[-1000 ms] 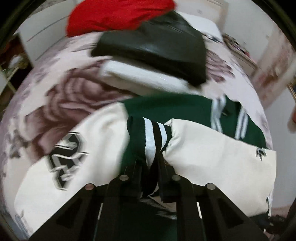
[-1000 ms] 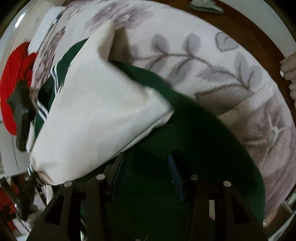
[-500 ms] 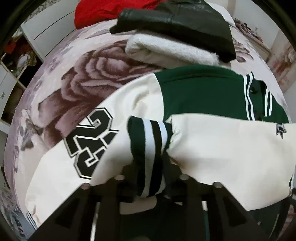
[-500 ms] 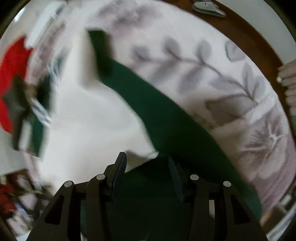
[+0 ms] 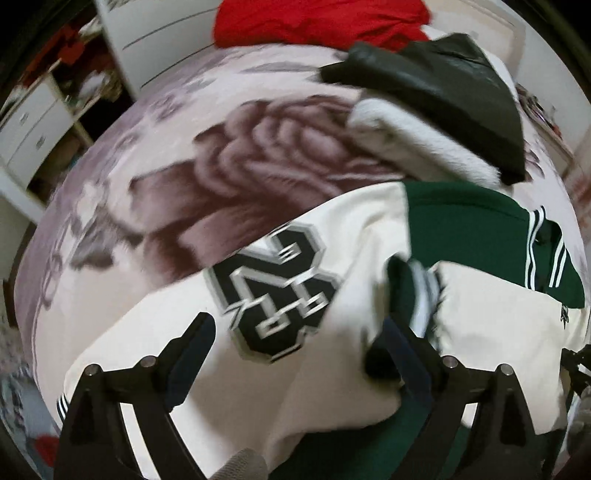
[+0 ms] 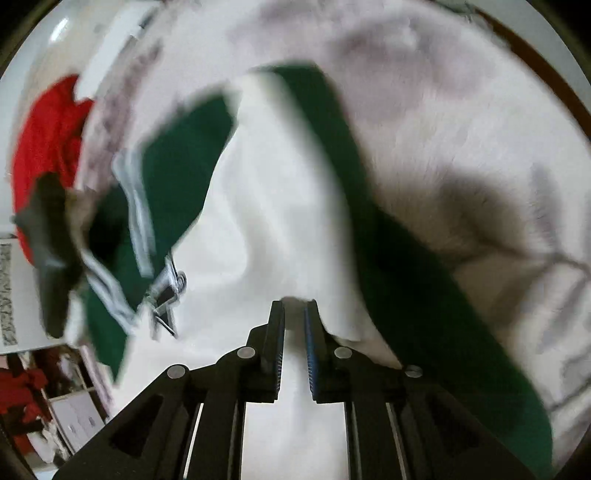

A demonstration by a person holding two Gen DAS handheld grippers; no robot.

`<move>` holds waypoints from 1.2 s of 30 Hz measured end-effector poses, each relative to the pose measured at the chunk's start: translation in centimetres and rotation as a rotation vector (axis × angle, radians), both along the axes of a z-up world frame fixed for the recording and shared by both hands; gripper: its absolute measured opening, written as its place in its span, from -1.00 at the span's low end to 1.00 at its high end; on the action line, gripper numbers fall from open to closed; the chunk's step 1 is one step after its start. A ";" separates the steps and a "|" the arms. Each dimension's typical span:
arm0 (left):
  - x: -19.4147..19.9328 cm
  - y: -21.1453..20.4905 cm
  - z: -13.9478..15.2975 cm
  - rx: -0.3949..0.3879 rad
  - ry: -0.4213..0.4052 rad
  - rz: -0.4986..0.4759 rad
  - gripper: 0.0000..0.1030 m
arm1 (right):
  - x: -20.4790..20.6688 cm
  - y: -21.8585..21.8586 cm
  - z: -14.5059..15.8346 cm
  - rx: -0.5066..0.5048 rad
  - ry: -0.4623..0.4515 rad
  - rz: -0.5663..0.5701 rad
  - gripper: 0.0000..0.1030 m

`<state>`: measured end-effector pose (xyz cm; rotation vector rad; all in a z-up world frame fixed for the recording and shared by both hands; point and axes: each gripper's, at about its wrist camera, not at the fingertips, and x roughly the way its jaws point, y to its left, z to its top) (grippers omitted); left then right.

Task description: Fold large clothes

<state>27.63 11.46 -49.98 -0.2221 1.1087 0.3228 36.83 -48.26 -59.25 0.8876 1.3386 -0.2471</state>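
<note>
A green and cream varsity jacket lies on the bed, its cream sleeve with a black number patch uppermost. My left gripper hangs over that sleeve, its jaws opening wide with nothing pressed between them. The striped green cuff lies loose beside its right finger. In the right wrist view the jacket is blurred. There my right gripper is closing, its pads nearly together on a fold of the cream sleeve.
A floral blanket covers the bed. Behind the jacket sit a folded black leather garment on a white fleecy one, then a red garment. White drawers stand at the left. The bed's wooden edge shows top right.
My left gripper let go of the striped cuff and spread wide, shifting left over the number patch. My right gripper moved off the green fabric onto the cream sleeve and closed.
</note>
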 end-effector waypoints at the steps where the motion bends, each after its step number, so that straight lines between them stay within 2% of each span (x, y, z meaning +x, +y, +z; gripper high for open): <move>1: -1.0 0.8 -0.1 -0.013 0.005 0.021 0.80 | -0.5 0.0 0.6 -0.005 -0.019 -0.005 -0.77; 2: -2.2 1.7 -0.2 -0.035 0.012 0.044 0.80 | -1.0 0.1 1.5 -0.003 -0.037 0.005 -0.76; 3: -3.2 2.4 -0.4 -0.061 0.018 0.065 0.80 | -1.6 0.3 2.2 0.007 -0.046 0.009 -0.55; 4: -4.6 3.3 -0.4 -0.096 0.021 0.090 0.80 | -2.8 0.3 3.1 0.028 -0.054 0.005 -0.19; 5: -6.4 4.3 -0.5 -0.136 0.029 0.128 0.80 | -4.6 0.7 4.2 0.054 -0.075 0.000 -0.06; 6: -8.5 5.3 -0.5 -0.181 0.038 0.177 0.80 | -5.6 0.9 5.1 0.063 -0.087 0.004 -0.03; 10: -16.7 9.5 -0.9 -0.308 0.076 0.398 0.80 | -10.1 5.0 7.6 0.045 -0.079 0.111 -0.02; 12: -20.4 11.4 -2.2 -0.380 0.096 0.499 0.79 | -11.1 7.1 7.7 0.045 -0.060 0.149 -0.02; 14: -23.7 13.4 -4.0 -0.456 0.103 0.610 0.78 | -11.3 10.6 6.6 0.094 -0.021 0.178 -0.01; 17: -27.9 16.8 -7.5 -0.606 0.012 0.810 0.78 | -9.8 15.9 5.7 0.097 0.007 0.251 -0.01; 18: -28.5 17.7 -8.5 -0.649 -0.018 0.853 0.77 | -7.4 18.3 5.3 0.089 0.004 0.276 -0.01; 20: -29.3 19.4 -10.3 -0.705 -0.104 0.943 0.77 | -6.8 21.3 5.1 0.063 -0.003 0.329 -0.01; 21: -29.3 20.0 -10.6 -0.698 -0.136 0.979 0.71 | -6.5 22.8 5.1 0.061 -0.010 0.351 -0.01; 22: -29.3 20.6 -10.6 -0.666 -0.174 1.017 0.36 | -6.0 24.1 4.9 0.060 -0.011 0.368 -0.01; 23: -28.9 21.0 -10.2 -0.631 -0.191 1.026 0.18 | -5.3 25.5 4.9 0.054 -0.006 0.380 -0.01; 25: -27.4 21.9 -8.7 -0.558 -0.253 0.965 -0.54 | -5.4 27.6 5.1 0.033 -0.003 0.404 -0.01; 28: -24.7 24.2 -5.6 -0.465 -0.338 0.868 -0.62 | -4.7 30.4 5.9 -0.018 -0.008 0.438 -0.01; 32: -20.9 30.3 -4.2 -0.489 -0.395 0.803 -0.63 | -4.0 33.3 7.3 -0.074 -0.036 0.488 -0.01; 36: -13.9 35.4 -5.0 -0.476 -0.358 0.682 -0.63 | -3.2 35.5 7.5 -0.078 -0.056 0.496 -0.01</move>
